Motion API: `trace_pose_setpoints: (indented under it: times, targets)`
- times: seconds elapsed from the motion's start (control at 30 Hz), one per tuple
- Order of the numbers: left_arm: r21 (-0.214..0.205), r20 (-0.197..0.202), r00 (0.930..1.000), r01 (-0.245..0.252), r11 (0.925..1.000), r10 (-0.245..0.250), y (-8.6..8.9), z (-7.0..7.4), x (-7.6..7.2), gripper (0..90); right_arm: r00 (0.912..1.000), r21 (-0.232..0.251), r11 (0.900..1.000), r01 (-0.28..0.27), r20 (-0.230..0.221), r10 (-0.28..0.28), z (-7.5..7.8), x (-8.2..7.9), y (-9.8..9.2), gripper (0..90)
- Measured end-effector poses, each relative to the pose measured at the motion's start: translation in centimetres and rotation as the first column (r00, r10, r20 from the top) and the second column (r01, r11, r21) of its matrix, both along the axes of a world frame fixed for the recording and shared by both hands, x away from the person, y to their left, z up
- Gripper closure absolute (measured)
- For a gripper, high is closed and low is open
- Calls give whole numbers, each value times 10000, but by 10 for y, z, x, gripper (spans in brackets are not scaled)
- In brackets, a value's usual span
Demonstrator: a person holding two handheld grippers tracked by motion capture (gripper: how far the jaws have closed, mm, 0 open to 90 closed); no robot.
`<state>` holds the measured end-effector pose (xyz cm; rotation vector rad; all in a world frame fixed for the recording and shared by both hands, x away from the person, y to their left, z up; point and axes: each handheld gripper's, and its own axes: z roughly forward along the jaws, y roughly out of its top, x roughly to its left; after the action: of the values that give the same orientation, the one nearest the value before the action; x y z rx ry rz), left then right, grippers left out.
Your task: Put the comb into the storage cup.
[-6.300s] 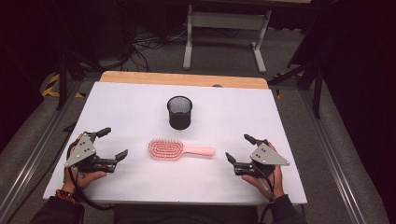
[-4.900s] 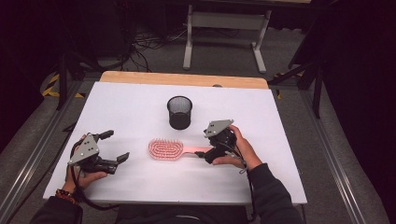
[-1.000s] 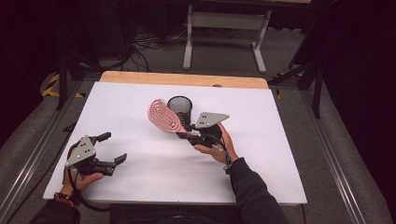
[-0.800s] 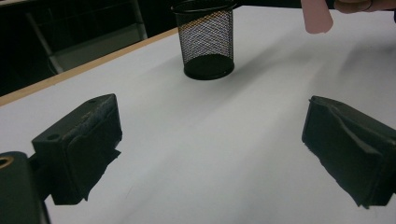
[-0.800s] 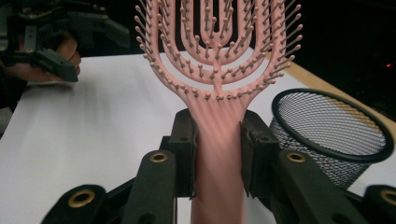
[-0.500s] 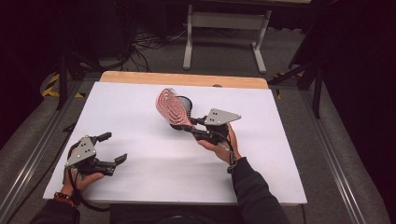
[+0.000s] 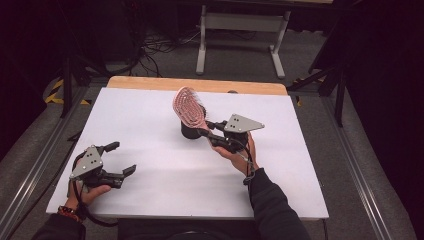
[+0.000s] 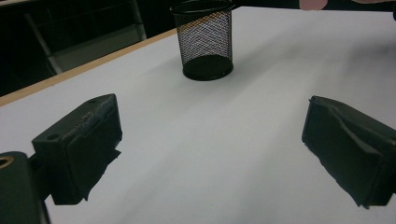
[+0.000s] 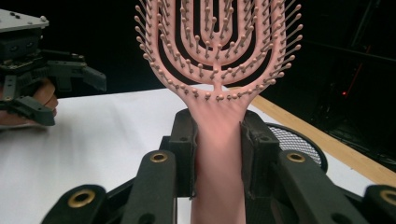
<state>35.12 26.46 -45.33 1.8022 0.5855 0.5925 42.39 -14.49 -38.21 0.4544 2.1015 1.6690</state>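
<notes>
The right tongs (image 7: 204,131), pinching the hairbrush (image 7: 189,106) handle, have tipped it upright over the cup (image 7: 189,131), ready to drop in; the left tongs (image 7: 121,159) rest spread.

The left gripper (image 7: 116,159) is black, with a grey three-cornered plate on top that has small dark holes; a black cable trails from it; its jaws are chunky black blocks with worn pads. The right gripper (image 7: 204,128) is black too, with the same grey plate; brass-coloured rings sit in its black jaw arms. The person wears dark long sleeves; a band with red and dark beads goes round the left wrist (image 7: 67,212); a dark band sits on the right wrist (image 7: 249,176).
</notes>
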Motion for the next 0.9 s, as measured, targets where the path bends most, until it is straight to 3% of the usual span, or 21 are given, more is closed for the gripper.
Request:
trace_pose_setpoints:
  times: [0.27, 0.57, 0.9]
  targets:
    - [15, -60, 10000, 29, 10000, -29, 0, 0, 0, 58, 9989, 371, 9985, 402, 239, -411, 7, 6, 1, 699]
    - [26, -60, 10000, 26, 10000, -26, 1, 1, 0, 58, 9954, 205, 9954, 936, 184, -940, 11, 22, 9, 699]
    - [35, -128, 9999, 32, 10000, -32, 2, 0, 1, 58, 9900, 392, 9895, 1391, 179, -1398, 13, 38, 14, 699]
